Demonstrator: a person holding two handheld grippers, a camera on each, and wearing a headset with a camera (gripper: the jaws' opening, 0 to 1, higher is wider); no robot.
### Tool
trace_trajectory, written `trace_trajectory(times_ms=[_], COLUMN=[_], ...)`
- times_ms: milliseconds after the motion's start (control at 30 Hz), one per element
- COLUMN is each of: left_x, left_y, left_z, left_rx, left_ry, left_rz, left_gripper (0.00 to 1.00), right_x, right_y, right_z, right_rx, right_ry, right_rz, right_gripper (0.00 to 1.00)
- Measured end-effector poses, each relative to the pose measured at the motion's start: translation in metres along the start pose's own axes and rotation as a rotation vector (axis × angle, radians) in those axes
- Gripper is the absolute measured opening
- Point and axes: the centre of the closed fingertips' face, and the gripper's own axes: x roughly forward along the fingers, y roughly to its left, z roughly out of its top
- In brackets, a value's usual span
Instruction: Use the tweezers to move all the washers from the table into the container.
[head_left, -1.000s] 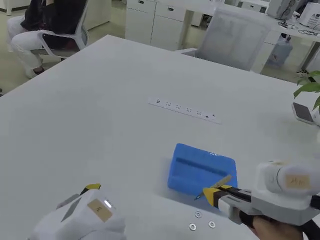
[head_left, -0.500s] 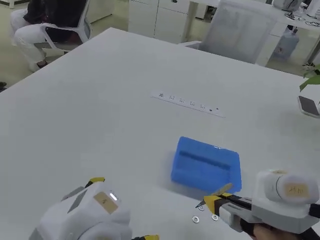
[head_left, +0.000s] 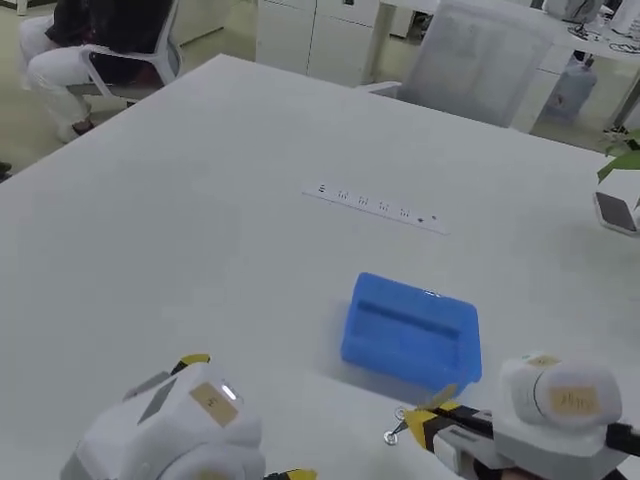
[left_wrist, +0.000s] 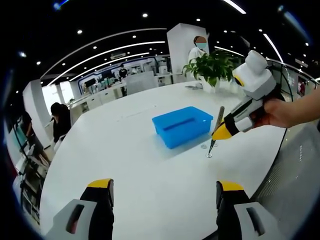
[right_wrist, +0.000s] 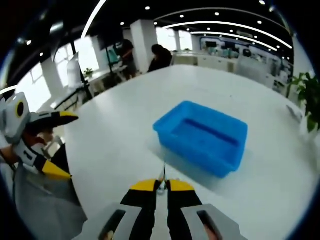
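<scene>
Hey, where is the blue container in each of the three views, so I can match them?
Head view: the blue container sits lower centre, right of middle.
Left gripper view: near the centre, slightly right.
Right gripper view: centre to right.
Shared landmark: the right gripper, shut on the tweezers, by the container's near side.

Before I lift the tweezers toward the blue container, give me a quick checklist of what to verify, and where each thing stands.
1. Right gripper shut on the tweezers: ok.
2. Tweezers' tips down at a washer on the table: ok.
3. Washer actually pinched between the tips: cannot tell, too small to see.
4. Blue container open-topped and close beyond the washer: ok.
5. Left gripper open and off to the side of the path: ok.
</scene>
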Motion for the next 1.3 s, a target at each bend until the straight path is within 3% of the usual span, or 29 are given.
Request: trace_trajectory(times_ms=[233,633,833,1300], left_x=[0.0006,0.0009,0.0009,0.0003], left_y=[0.0005,-0.0003,-0.0009,-0.0001], left_z=[-0.0010,-0.0013,-0.0017,-0.0010], left_rx=[0.003,0.007,0.007,0.006], left_ry=[0.005,0.009,0.010,0.003], left_rz=[0.003,0.000,-0.002,0.001], left_gripper=[0.86,0.86,0.86,0.85], right_x=[0.0045,0.0046,0.0050,0.0034], right_y=[-0.0035,0.0007,-0.0009,0.0004], right_z=[-0.0057,-0.0069,-0.0078,-0.0063], right_rx=[0.005,-0.034,-0.017,-0.016], right_ry=[0.010,-0.010,-0.021,0.009], right_rz=[-0.004,-0.020,-0.033,-0.027], right_gripper=[0.04,0.03,0.03,0.02])
